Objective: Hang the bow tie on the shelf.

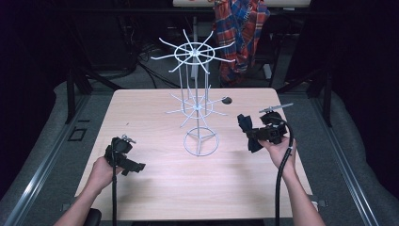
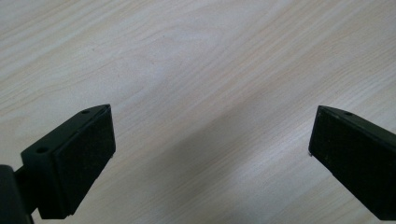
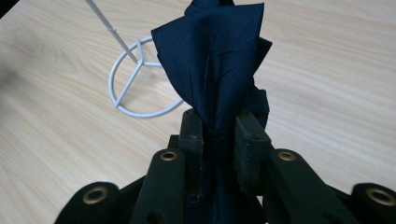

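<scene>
While our right gripper (image 3: 218,135) has its jaws closed on a dark blue cloth (image 3: 215,65), the main part of the work is, as we judge it, not yet done. In the right gripper view the cloth is pinched near its lower part and stands up from between the jaws in a bunch of folds, with more of it hanging below them. In the high view we see the same gripper (image 1: 256,134) held in the right hand (image 1: 278,149) above the right part of the surface (image 1: 155,188), with the cloth (image 1: 246,132) pointing toward the wire rack (image 1: 197,106). Cloth and rack are near but apart; nothing touches yet.

Our left gripper (image 2: 210,158) has its jaws wide open and holds nothing; between them there is bare wood. In the high view it (image 1: 134,166) lies low at the left front part of the surface, in the left hand (image 1: 101,172), well apart from the rack.

The rack stands upright in the middle of the surface on its round base (image 3: 140,79), with two rings of thin arms, one high and one lower. We see no cloth on any of these arms.

So the picking up is finished. What is left, we think, is to bring the cloth to one arm, lay it over, and let it go. The thin arms could bend or the rack could tip, so the free left gripper may have to steady it.
</scene>
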